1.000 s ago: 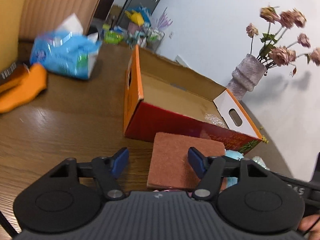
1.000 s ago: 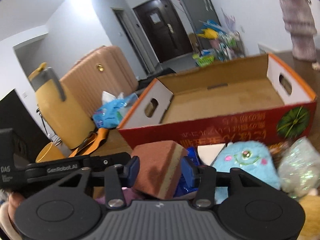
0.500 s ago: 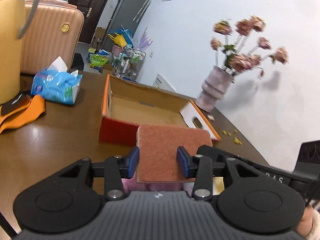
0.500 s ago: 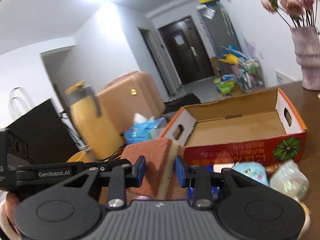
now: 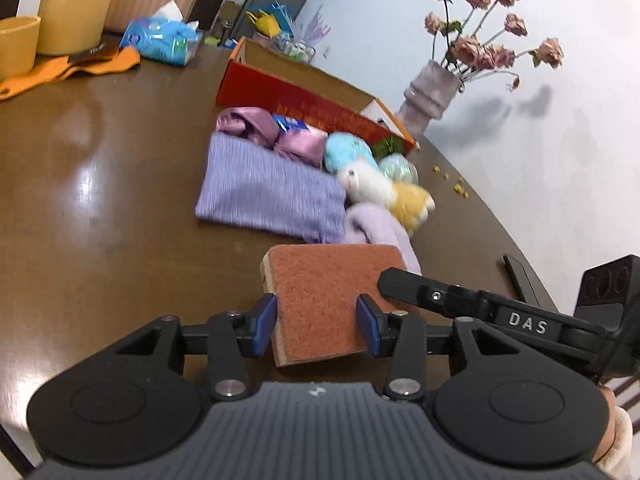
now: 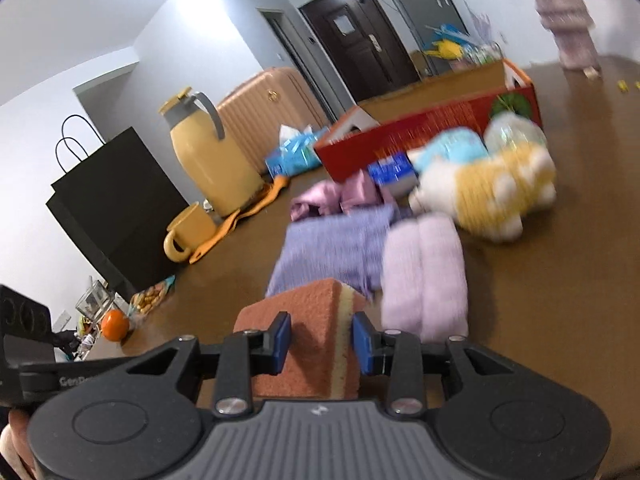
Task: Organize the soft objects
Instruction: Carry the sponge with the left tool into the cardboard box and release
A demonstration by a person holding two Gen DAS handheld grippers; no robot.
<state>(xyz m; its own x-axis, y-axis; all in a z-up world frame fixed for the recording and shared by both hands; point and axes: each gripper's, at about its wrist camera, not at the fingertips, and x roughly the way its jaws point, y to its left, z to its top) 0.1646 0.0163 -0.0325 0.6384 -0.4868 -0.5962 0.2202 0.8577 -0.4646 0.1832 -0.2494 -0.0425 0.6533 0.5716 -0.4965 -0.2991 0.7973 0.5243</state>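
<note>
You are holding the sponge (image 5: 320,300) between both tools at once: the left gripper (image 5: 316,330) is straddling its wide brown face with a blue pad at either edge, and the right gripper (image 6: 322,344) is squeezing it across the thickness, one pad on the brown scouring side and one on the yellow foam. The jaws of both have just been opening a little, with the sponge between them in each view. The right one is clamped on it (the pads are pressing into both faces); the left pads are sitting at the edges, and whether they are truly biting I cannot tell.

The sponge is hanging above the near part of the table (image 5: 100,200), well short of the cardboard box (image 5: 304,96) at the far side. Between you and it are lying the folded purple cloth (image 5: 268,192), the pale lilac towel (image 6: 424,272), the satin scrunchies (image 5: 276,136), the white-and-yellow plush (image 6: 488,184) and the blue plush (image 5: 348,152), all clustered along the box's red front wall, probably so each has only a short trip in.
</note>
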